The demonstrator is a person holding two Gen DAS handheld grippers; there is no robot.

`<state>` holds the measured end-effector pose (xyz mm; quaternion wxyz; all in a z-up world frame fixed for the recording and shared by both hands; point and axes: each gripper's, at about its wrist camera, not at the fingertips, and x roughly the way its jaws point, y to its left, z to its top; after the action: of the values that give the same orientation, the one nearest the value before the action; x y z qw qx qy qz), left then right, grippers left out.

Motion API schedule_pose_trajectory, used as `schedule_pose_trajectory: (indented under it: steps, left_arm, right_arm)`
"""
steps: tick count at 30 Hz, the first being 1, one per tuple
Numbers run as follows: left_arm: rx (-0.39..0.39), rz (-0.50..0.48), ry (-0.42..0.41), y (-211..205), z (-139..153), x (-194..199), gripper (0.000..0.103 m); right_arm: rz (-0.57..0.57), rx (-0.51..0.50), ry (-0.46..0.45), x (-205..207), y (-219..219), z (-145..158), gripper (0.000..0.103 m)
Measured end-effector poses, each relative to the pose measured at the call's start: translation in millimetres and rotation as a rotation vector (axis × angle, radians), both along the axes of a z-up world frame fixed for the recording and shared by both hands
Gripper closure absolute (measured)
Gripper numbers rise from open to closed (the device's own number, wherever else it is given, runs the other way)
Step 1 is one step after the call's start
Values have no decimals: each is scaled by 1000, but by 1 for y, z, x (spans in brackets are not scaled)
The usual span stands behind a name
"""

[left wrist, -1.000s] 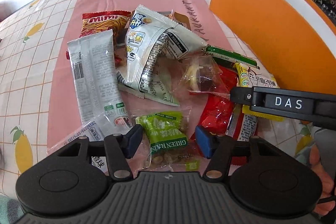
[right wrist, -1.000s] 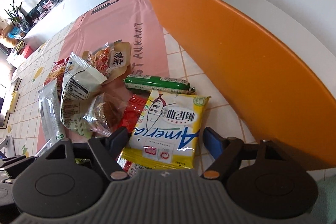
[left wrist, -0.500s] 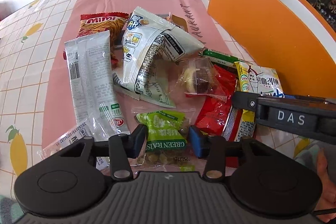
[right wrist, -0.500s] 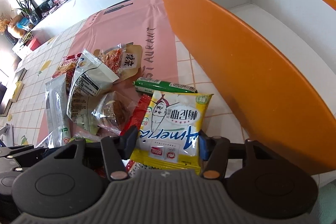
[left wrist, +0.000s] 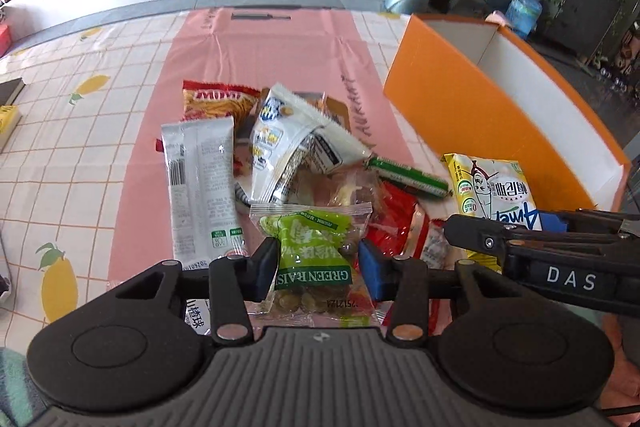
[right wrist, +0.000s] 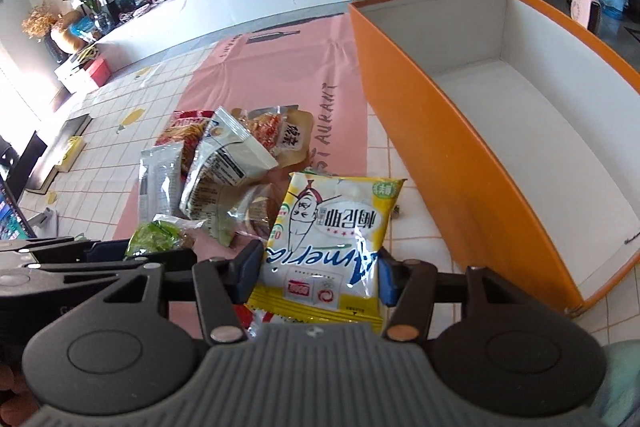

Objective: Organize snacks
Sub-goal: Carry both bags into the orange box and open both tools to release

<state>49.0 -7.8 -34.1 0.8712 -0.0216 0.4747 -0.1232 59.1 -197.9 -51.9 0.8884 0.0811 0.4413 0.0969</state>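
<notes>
Raisins up! Left gripper (left wrist: 318,265) is closing on the light, crinkly green raisin packet (left wrist: 310,255) mid-body; right gripper (right wrist: 316,273) clamps the soft yellow snack bag (right wrist: 332,239) beside the orange box (right wrist: 440,147).

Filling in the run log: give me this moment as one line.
left gripper: closing on green raisin packet | right gripper: shut on yellow snack packet | orange cardboard box: no snacks visible inside
</notes>
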Motion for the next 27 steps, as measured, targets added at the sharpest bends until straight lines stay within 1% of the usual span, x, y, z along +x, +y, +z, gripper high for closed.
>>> schedule_pose_trajectory:
  steps: [5,7,9,13,15,16,19,24,27]
  left_arm:
    - [-57,-13,-52,-7,36,-2,54]
    - [-74,-32,-73,-17,53,2,54]
    - [-74,-51,-100,-31,69,6,54]
    - [-105,-112,-141,-59,97,18,54]
    - [-102,-150,-154,-76,103,25,54]
    - [-100,-170,-153,-85,104,28,54]
    - [-91,-219,-133,-109,96,40,54]
    - [-75,-301,-60,-146,75,63,54]
    - [-44,-359,-55,-168,68,74,54]
  right_arm:
    - [55,-32,-66,-3,-16,41,49]
    - [67,-48,-83,-1,-26,60,49]
    - [81,-76,-97,1,-38,79,49]
    - [112,-158,-95,12,-63,107,49]
    - [119,-198,-80,20,-75,113,49]
    - [124,-208,-64,24,-83,113,49]
    - [132,-214,-10,36,-104,106,49]
    - [168,-286,67,53,-125,76,49]
    - [199,-317,114,65,-138,59,49]
